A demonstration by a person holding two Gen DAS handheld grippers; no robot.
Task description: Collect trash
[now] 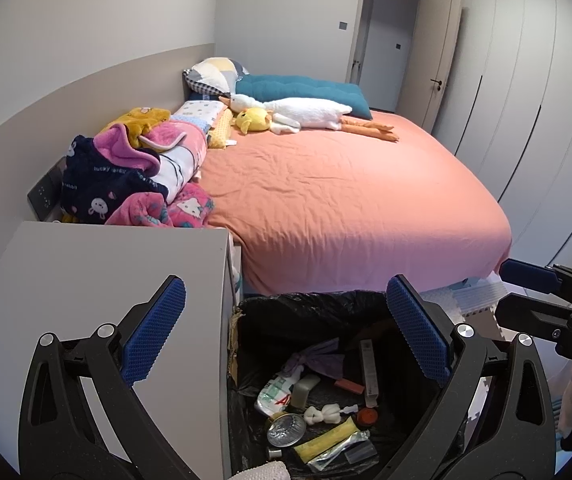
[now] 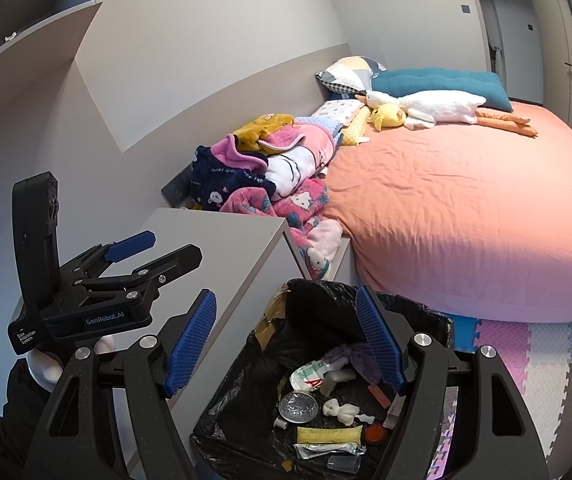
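A bin lined with a black bag stands on the floor between the nightstand and the bed. Inside lie a foil disc, a yellow packet, a white wrapper with red print, a purple bag and several other scraps. My left gripper hangs open over the bin's left edge, nothing between its blue pads. It also shows in the right wrist view as the left gripper above the nightstand. My right gripper is open and empty over the bin.
A grey nightstand flanks the bin on the left. Behind it lies a bed with a salmon sheet, piled blankets and plush toys. Coloured foam mats cover the floor at right. Wardrobe doors line the far right.
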